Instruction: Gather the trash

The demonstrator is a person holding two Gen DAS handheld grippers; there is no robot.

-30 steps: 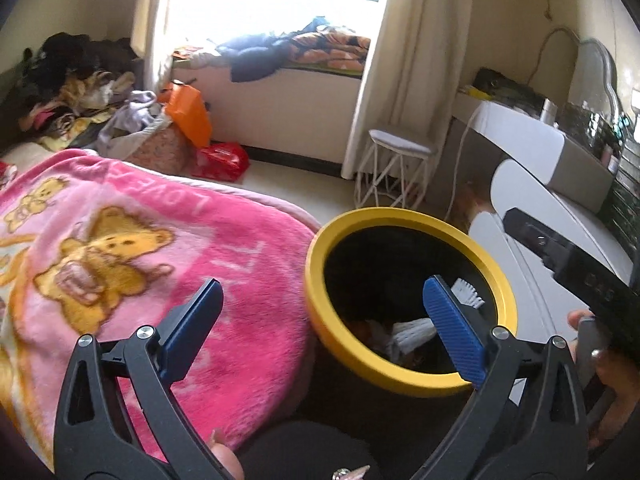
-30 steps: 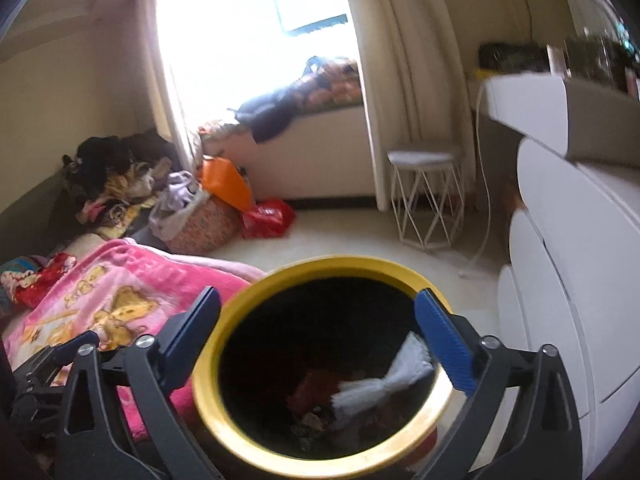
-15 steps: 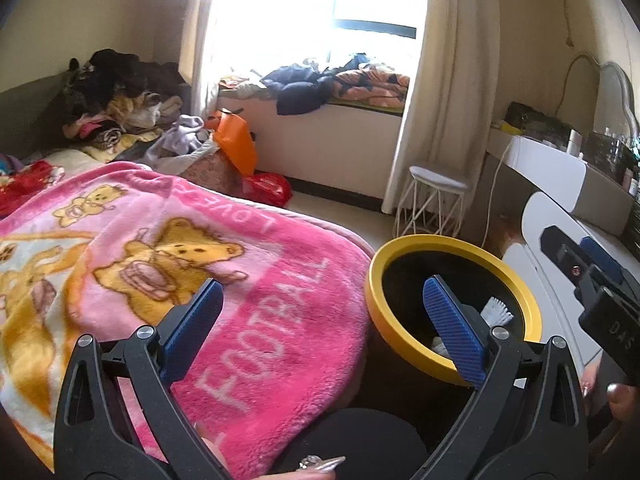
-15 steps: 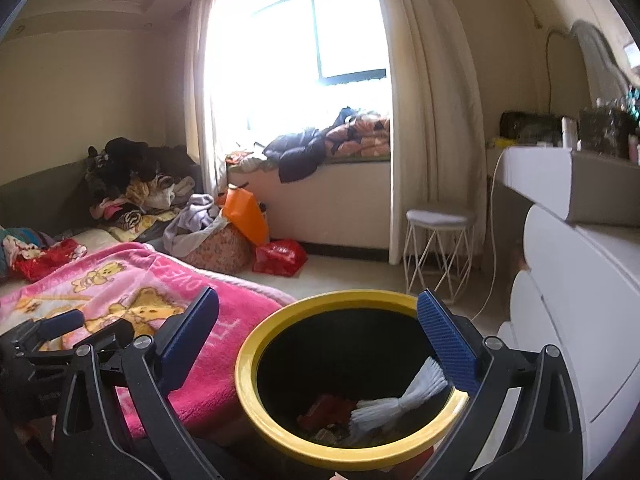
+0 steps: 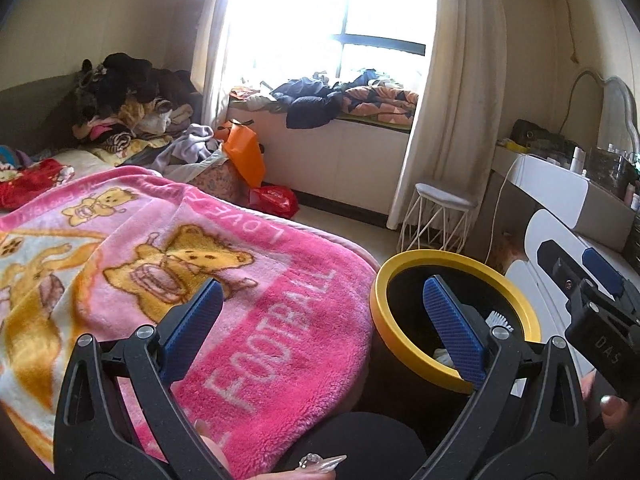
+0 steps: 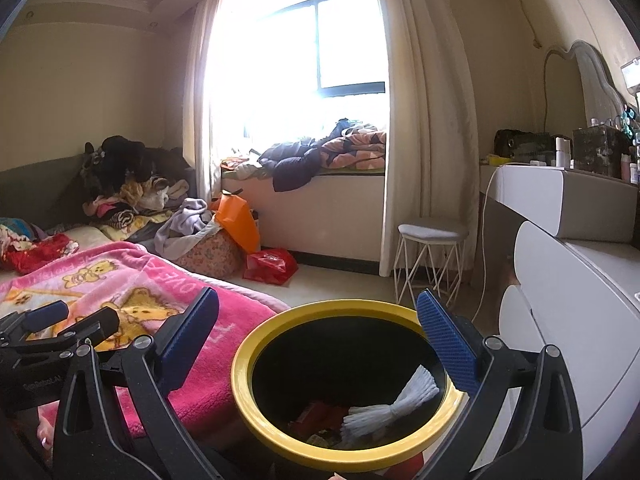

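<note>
Two hand-held claws looked out over a cluttered bedroom. Both stood wide open with nothing between their blue pads.

The right claw (image 6: 318, 340) hung just above a round black bin with a yellow rim (image 6: 256, 412), which sat on the floor between the bed and a white dresser (image 6: 580, 320). In the right wrist view the bin filled the space between the pads and lay at about 6 o'clock from the claw's centre, directly below and very near. Inside it lay trash already gathered: a white bundle of fringed strands (image 6: 394, 406), its long axis running from 8 o'clock to 2 o'clock, and some red wrappers (image 6: 320, 414) beside it at 9 o'clock.

The left claw (image 5: 320, 322) hovered over a pink teddy-bear blanket (image 5: 280, 300) on the bed, and the same bin lay at its 3 o'clock, just beside the blanket's edge. The right claw was plainly the nearer of the two to the bin.

No loose trash showed on the blanket near either claw. The likeliest remaining pieces, a red bag (image 6: 270, 266) and an orange bag (image 6: 238, 220), lay on the floor at 11 o'clock from the right claw, well apart, below the window seat. By that layout, the next reach would probably go away from the bin toward those.
</note>
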